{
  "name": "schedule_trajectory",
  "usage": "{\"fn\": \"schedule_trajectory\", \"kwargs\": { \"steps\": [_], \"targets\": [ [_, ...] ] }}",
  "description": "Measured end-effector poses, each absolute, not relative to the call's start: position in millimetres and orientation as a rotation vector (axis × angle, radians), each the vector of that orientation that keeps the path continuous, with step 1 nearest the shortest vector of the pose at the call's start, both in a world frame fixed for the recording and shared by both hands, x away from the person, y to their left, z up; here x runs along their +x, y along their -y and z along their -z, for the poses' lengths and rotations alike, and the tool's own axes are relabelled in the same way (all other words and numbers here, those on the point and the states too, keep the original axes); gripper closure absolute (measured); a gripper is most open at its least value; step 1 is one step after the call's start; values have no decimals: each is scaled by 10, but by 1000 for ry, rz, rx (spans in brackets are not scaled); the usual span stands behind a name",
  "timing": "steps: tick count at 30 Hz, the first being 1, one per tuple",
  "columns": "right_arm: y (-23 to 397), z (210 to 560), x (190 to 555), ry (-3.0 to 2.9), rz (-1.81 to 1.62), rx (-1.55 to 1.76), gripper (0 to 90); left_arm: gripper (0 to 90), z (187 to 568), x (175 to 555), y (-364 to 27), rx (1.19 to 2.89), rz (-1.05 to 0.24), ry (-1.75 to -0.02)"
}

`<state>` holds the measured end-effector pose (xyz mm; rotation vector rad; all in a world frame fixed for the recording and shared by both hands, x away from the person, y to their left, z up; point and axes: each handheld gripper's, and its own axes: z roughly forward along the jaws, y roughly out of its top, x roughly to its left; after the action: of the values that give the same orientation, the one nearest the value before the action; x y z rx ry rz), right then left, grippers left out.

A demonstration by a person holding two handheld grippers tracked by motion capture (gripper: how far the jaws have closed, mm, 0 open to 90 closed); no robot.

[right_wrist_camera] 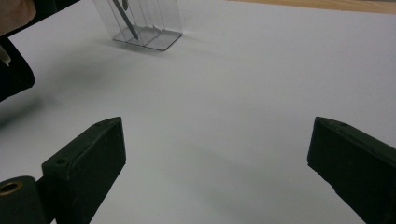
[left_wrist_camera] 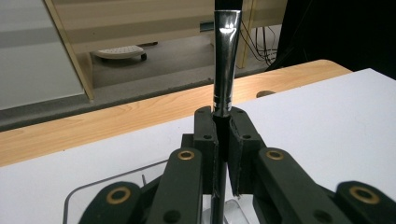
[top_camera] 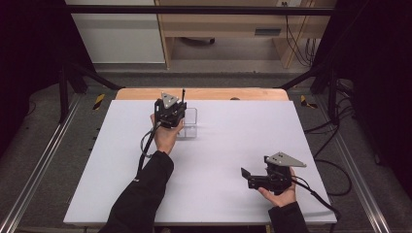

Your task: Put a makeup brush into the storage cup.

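The left gripper [left_wrist_camera: 223, 140] pinches a brush [left_wrist_camera: 226, 65] tight, its shiny metal neck mid-frame. From above, it sits upper middle by a clear holder [top_camera: 190, 122]. The right gripper [top_camera: 247, 177], lower right, gapes wide, holding nothing.

Slim brush with silver metal ferrule [left_wrist_camera: 226, 60] cut off by top edge of left gripper view; bristle end unseen. Lower handle hidden between clamped black jaws of left gripper [left_wrist_camera: 223, 133]. Clear plastic slotted holder [right_wrist_camera: 140, 21] cropped at top edge of right gripper view; contents too small to identify from high view.
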<state>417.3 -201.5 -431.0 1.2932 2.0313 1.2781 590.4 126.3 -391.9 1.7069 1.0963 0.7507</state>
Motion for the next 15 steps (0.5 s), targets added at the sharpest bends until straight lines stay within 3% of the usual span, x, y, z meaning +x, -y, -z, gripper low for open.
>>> {"fn": "schedule_trajectory", "kwargs": {
  "steps": [15],
  "targets": [
    [2014, 4310, 4175, -2034, -1284, 1294, 48, 795, 3930, 5871, -1265, 1718, -746, -1080]
  ]
}}
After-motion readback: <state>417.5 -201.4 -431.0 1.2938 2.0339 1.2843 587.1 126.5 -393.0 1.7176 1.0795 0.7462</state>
